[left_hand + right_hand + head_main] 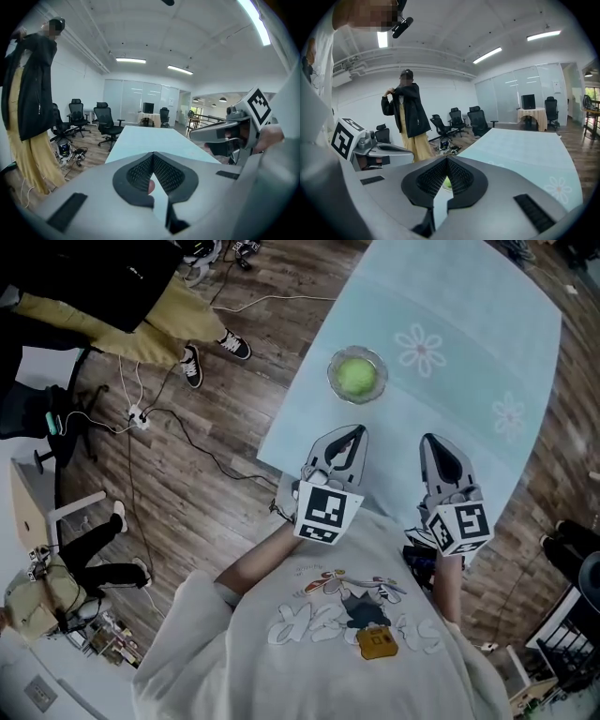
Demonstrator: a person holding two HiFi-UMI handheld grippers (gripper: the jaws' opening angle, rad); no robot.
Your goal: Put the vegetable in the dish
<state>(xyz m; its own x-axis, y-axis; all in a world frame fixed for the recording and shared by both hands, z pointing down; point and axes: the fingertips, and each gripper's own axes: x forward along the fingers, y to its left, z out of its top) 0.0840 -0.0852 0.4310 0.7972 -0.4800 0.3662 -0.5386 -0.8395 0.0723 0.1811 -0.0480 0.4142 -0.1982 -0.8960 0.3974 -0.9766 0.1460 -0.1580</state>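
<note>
the round green vegetable (356, 377) sits in the glass dish (332, 371) on the pale blue worktop (469, 390), ahead of both jaws and nearer the left gripper (354, 431). its jaws are together, empty; the right gripper (429, 440) has jaws likewise pressed together on nothing.

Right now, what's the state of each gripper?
Left gripper: closed, holding nothing.
Right gripper: closed, holding nothing.
</note>
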